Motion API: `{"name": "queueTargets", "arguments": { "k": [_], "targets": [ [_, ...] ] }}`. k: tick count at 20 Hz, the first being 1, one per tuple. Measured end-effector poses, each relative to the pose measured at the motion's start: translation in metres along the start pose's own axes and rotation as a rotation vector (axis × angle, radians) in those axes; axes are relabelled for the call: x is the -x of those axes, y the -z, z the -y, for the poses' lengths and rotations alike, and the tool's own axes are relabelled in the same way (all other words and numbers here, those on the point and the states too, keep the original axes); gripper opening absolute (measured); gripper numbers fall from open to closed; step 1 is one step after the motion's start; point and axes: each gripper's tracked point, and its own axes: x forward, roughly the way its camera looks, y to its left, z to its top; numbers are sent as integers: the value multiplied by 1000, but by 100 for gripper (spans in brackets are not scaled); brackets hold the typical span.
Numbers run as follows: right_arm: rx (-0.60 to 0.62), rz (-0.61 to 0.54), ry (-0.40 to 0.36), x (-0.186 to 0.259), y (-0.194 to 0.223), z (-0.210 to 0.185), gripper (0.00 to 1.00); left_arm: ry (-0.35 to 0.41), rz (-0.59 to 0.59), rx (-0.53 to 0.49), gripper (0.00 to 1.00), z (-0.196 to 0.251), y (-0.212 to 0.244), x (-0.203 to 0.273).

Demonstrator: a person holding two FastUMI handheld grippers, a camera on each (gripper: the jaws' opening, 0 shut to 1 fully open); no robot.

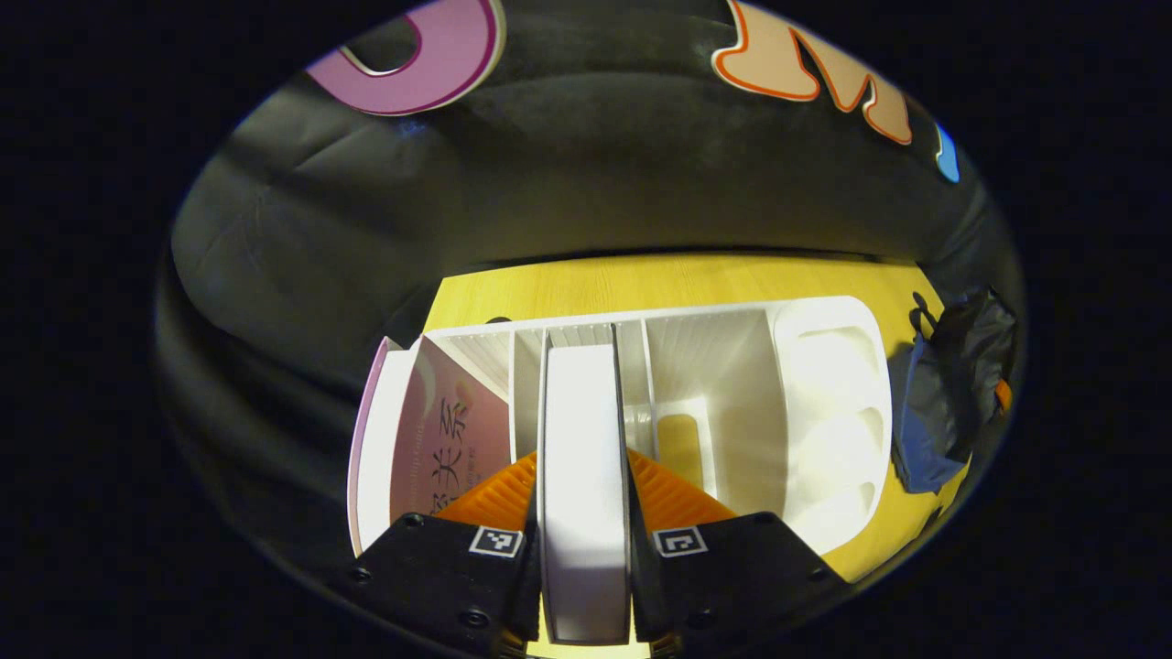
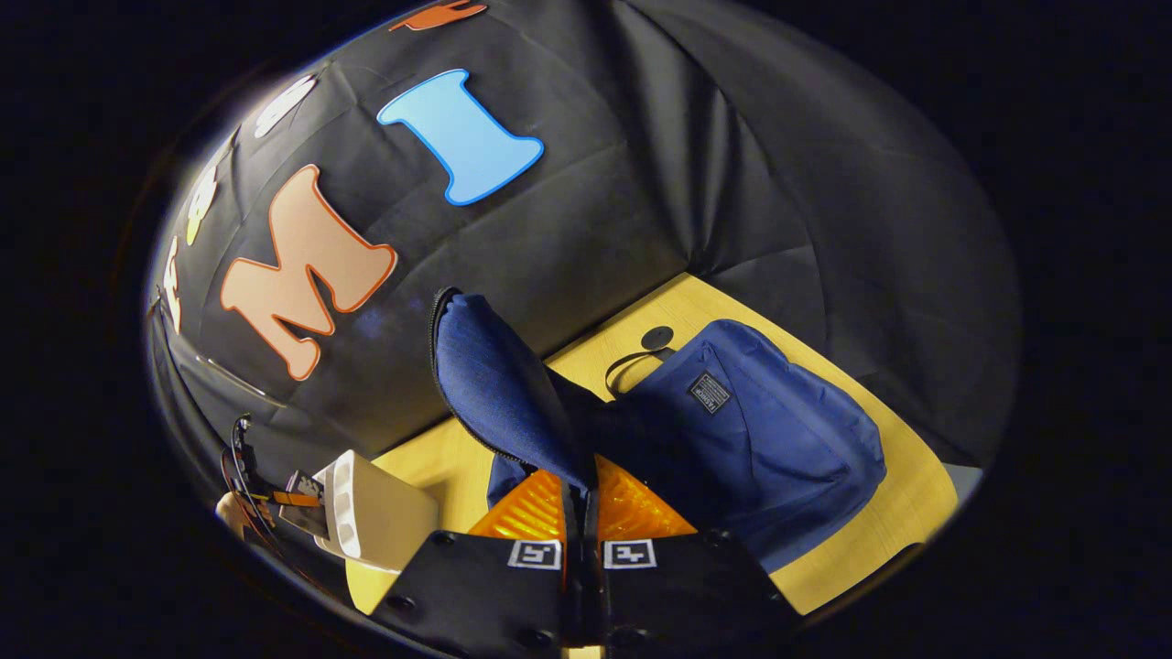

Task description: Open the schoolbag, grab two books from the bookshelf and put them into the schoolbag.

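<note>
1. Bag (image 2: 760, 439) is lying on the yellow table (image 2: 897, 522), seen in the right gripper view as a blue schoolbag with its flap (image 2: 494, 384) being lifted up and away from the body.
2. The right gripper (image 2: 582, 513) is pinching that flap, its jaws nearly closed with only the thin fabric between them, so the opening step is looking done and the mouth is being held open.
3. The left gripper (image 1: 583, 522) is reaching into the white shelf (image 1: 824, 366), and its jaws are closing on a white book (image 1: 583, 439) standing upright in a middle slot, one finger pressing each side.
4. That book is sitting in its slot, judging by the dividers around it, so the first pick appears to be gripped but not yet lifted out.
5. A pink book (image 1: 449, 430) is leaning in the slot just left of the white one, likely the second to fetch.
6. The bag is also showing at the far right of the left gripper view, just beside the shelf's end on the same table.
7. No book is showing inside the bag, though its interior is mostly hidden.
8. Remaining, as a judgement: lifting the white book, carrying it into the bag, then repeating with a second book.
</note>
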Motion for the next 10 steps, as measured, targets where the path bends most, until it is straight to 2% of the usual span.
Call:
{"name": "queueTargets", "arguments": {
  "k": [3,4,5,6,10],
  "targets": [
    [-2,-1,0,-1,0,-1,4,-4,-11,4,34,-1,2,2],
    [-6,0,0,-1,0,-1,3,0,-10,4,37,-2,2,2],
    [-12,0,-2,-2,-1,-2,3,3,-12,3,34,-3,3,5],
    [-17,-1,-2,-1,0,-2,3,0,-8,-6,36,-5,2,10],
    [-19,-3,-3,-2,0,0,3,-7,49,-44,35,-13,-12,32]
  ]
}}
